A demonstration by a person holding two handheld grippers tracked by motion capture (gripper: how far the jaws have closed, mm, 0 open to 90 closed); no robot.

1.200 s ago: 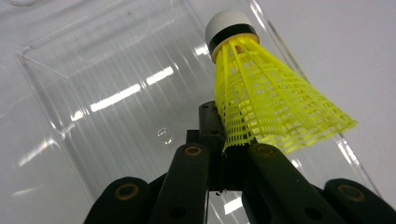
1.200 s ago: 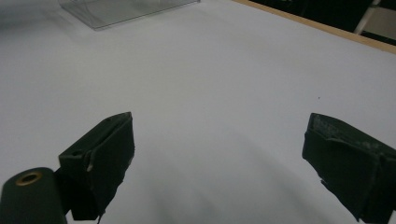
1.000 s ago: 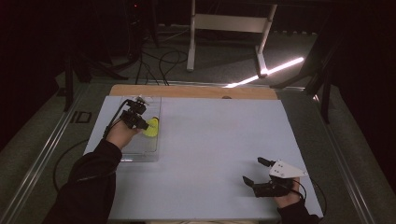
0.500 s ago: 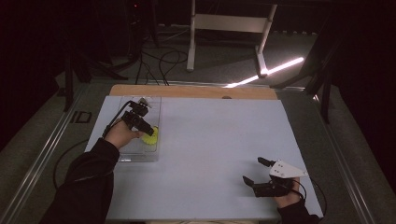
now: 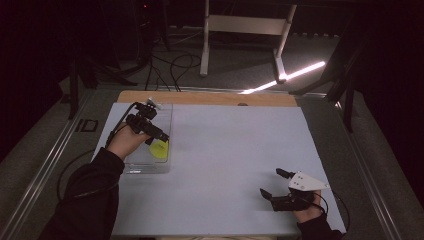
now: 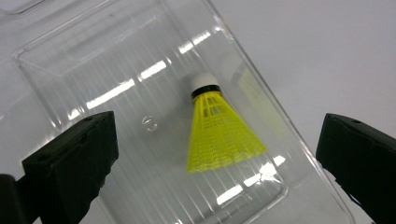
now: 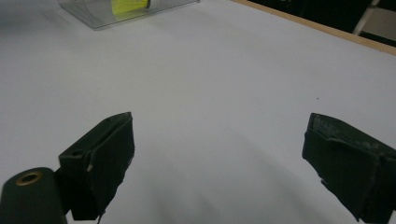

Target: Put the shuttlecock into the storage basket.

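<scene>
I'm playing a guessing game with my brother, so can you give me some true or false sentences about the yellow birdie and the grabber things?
1. The yellow shuttlecock lies inside the clear plastic tray. True.
2. The left gripper is squeezing the shuttlecock. False: its jaws have just been opening and stand wide apart above it, touching nothing.
3. The shuttlecock's cork tip is white with a black band. True.
4. The right gripper holds a ball. False: its jaws are open, with nothing between them, over the white table.
5. The tray sits beside the right gripper. False: it is across the table, under the left gripper.
</scene>
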